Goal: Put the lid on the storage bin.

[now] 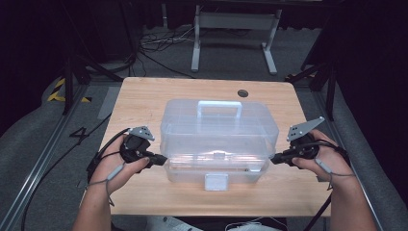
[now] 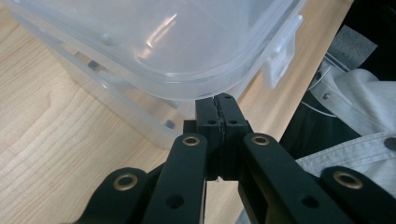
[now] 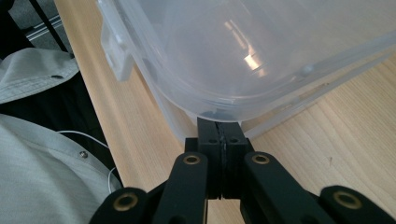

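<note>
A clear plastic storage box (image 1: 219, 132) with a domed lid, a top handle (image 1: 220, 109) and a white front latch (image 1: 216, 182) stands in the middle of the wooden table (image 1: 144, 96). My left gripper (image 1: 162, 159) is shut, its tip against the box's near left corner. In the left gripper view the closed jaws (image 2: 219, 100) sit just under the lid's rim (image 2: 187, 91), with the latch (image 2: 280, 65) off to the right. My right gripper (image 1: 272, 159) is also shut at the near right corner, and its tip (image 3: 219, 123) is tucked under the lid's rim (image 3: 243, 105).
A round cable hole (image 1: 242, 93) lies in the table's far side. Bare wood runs in front of and beside the box. A white frame (image 1: 235, 29) and cables stand on the floor beyond. The person's grey shirt (image 2: 345, 93) is at the near edge.
</note>
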Tool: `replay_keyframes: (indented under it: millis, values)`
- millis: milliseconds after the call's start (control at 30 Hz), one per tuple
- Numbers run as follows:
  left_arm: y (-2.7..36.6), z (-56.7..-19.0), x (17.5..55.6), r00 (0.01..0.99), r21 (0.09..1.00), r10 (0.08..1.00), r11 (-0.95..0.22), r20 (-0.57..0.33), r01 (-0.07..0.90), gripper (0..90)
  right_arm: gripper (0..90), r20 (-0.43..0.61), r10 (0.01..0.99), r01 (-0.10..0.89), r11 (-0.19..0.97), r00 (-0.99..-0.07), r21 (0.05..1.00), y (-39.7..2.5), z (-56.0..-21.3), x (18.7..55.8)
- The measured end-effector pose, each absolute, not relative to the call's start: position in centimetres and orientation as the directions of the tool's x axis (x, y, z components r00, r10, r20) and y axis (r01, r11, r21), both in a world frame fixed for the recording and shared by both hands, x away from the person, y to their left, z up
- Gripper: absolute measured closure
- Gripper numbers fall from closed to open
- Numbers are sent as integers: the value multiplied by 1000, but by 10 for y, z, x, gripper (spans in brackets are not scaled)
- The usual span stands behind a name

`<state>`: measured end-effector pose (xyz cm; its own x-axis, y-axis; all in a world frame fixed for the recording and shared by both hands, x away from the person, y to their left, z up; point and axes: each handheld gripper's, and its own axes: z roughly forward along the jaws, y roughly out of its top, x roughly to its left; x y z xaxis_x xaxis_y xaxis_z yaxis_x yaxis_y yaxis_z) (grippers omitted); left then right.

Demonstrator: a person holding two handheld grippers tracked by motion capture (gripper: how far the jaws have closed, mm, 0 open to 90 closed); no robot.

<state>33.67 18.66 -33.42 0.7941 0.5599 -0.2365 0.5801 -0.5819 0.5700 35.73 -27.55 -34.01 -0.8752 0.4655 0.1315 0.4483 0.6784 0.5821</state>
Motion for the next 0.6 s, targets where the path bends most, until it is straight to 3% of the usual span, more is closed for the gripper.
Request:
replay_keyframes:
  millis: [600]
  values:
    - [182, -340, 337, 810, 502, 542, -648, -223, 572, 899, 900, 138, 447, 450, 729, -884, 516, -270, -348, 358]
